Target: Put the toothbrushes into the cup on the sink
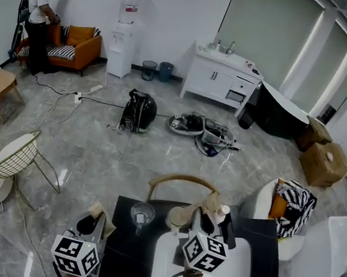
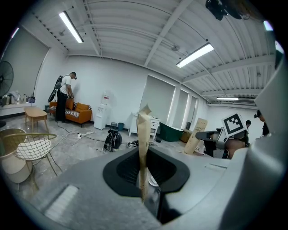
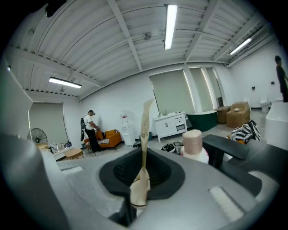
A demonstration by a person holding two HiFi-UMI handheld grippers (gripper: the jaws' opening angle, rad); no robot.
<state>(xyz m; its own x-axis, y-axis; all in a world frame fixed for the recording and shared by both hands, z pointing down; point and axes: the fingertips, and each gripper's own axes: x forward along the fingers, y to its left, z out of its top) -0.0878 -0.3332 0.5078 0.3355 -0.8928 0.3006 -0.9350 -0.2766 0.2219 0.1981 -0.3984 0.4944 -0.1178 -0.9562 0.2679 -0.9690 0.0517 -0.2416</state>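
A clear cup [image 1: 142, 214] stands on the black counter [image 1: 126, 260], left of the white sink basin [image 1: 233, 276]. My left gripper [image 1: 91, 222] is over the counter's left edge, left of the cup, shut on a thin beige toothbrush [image 2: 143, 148] that sticks up between the jaws. Over the basin's far rim, right of the cup, my right gripper [image 1: 203, 220] is shut on another beige toothbrush [image 3: 144, 134], also upright. Both grippers point out across the room, seen in the left gripper view [image 2: 144, 179] and the right gripper view [image 3: 141, 179].
A pump bottle [image 1: 222, 212] stands just right of my right gripper. A wooden chair back [image 1: 183, 182] rises beyond the counter. A wire chair [image 1: 16, 156] stands to the left, a white seat with a striped cushion [image 1: 292, 207] to the right. A person [image 1: 39, 18] stands far off by an orange sofa.
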